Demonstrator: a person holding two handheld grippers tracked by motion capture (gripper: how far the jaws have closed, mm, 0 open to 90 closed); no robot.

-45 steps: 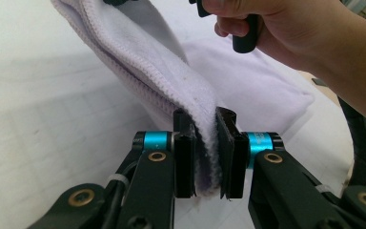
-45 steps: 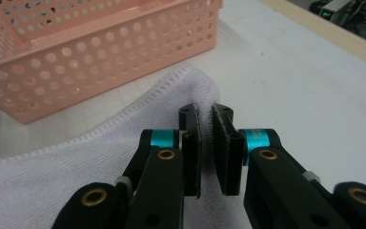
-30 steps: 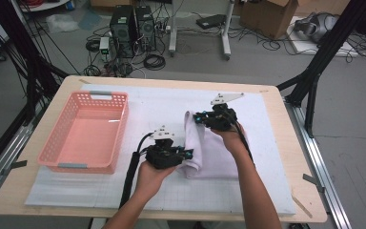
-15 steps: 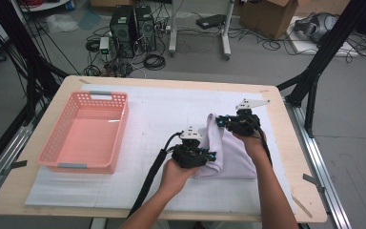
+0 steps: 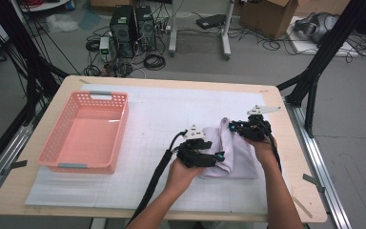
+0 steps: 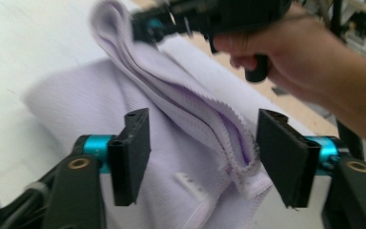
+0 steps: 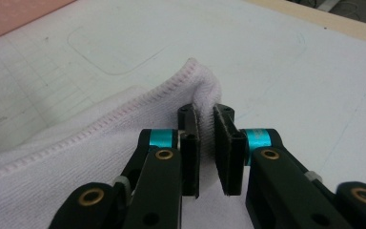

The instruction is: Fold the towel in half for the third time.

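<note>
Towel point(image 7: 124, 124) fold between right tool point(image 7: 206, 143) pads

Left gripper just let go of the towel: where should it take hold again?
Probably the stacked hem edges of the white towel, lying between the left gripper's open jaws, approached straight ahead. The right gripper pinches the raised fold, so those layers stand up together.

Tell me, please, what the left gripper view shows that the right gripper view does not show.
The left gripper view has the left gripper with its jaws wide apart; they have just been opening, and the towel's folded edge lies between them unpressed. It also has the person's right hand, raising a fold of the towel.

The right gripper view has the right gripper pinched on a towel fold, and a corner of the pink basket.

Both have the pale towel lying on the white mat.
</note>
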